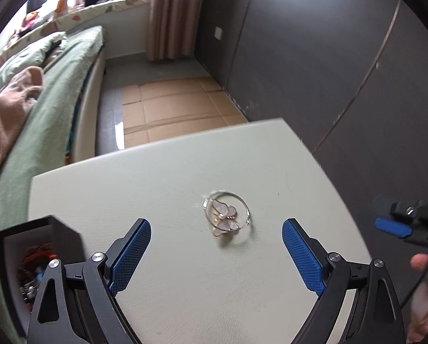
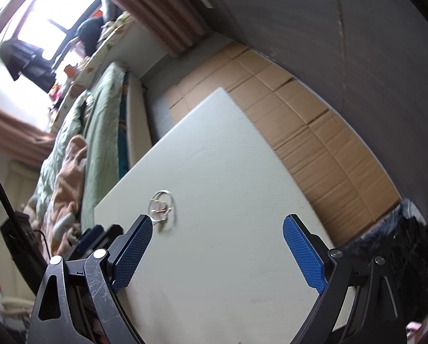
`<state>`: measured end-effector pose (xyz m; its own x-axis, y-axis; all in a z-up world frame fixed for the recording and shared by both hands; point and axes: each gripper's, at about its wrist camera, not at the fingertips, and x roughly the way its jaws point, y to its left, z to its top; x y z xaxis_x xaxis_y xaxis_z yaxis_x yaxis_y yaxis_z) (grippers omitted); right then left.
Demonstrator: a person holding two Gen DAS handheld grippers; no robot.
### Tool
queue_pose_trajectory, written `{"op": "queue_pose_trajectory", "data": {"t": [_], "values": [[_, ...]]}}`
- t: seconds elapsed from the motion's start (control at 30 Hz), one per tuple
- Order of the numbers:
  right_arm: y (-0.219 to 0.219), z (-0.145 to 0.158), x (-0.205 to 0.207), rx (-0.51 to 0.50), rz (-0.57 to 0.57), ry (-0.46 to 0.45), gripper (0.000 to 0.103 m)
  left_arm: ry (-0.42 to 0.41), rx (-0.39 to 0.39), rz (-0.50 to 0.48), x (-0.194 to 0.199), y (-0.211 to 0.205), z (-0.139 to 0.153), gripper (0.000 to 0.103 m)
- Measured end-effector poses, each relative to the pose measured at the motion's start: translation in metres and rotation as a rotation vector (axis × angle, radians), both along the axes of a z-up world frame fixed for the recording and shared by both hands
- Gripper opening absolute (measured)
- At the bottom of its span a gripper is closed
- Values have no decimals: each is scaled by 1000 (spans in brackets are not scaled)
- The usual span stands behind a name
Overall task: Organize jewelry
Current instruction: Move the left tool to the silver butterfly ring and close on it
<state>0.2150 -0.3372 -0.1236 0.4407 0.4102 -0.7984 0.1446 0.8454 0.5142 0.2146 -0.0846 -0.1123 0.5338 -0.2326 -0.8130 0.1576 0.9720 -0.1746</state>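
Note:
A thin silver bangle with a pale pink butterfly charm [image 1: 226, 213] lies on the white table [image 1: 162, 189]. My left gripper [image 1: 216, 253] is open and empty, its blue pads just short of the bangle on either side. A black jewelry box [image 1: 27, 261] with red and dark pieces inside stands at the table's left front corner. My right gripper [image 2: 217, 253] is open and empty, tilted over the table's right part; the bangle [image 2: 161, 205] lies ahead near its left finger. The right gripper also shows at the right edge of the left wrist view [image 1: 403, 229].
A bed with green bedding [image 1: 50, 91] and a pink blanket runs along the left of the table. Flattened cardboard [image 1: 173, 109] covers the floor beyond the table. A dark wall [image 1: 328, 57] stands to the right. A dark furry thing [image 2: 409, 229] is at the right table edge.

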Motion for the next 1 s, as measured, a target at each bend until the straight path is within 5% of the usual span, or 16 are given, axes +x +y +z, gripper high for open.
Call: {"op": "queue_pose_trajectory", "data": {"t": [0.67, 0.73, 0.9, 1.0], "values": [[-7, -6, 22, -127, -4, 54, 93, 70, 85, -48, 31, -32, -49, 93], [-7, -7, 23, -123, -1, 59, 93, 55, 100, -48, 30, -33, -49, 89], [-5, -6, 26, -129, 2, 57, 93, 28, 167, -47, 31, -35, -48, 52], [-3, -5, 26, -131, 6, 53, 93, 42, 129, -40, 32, -27, -46, 52]]}}
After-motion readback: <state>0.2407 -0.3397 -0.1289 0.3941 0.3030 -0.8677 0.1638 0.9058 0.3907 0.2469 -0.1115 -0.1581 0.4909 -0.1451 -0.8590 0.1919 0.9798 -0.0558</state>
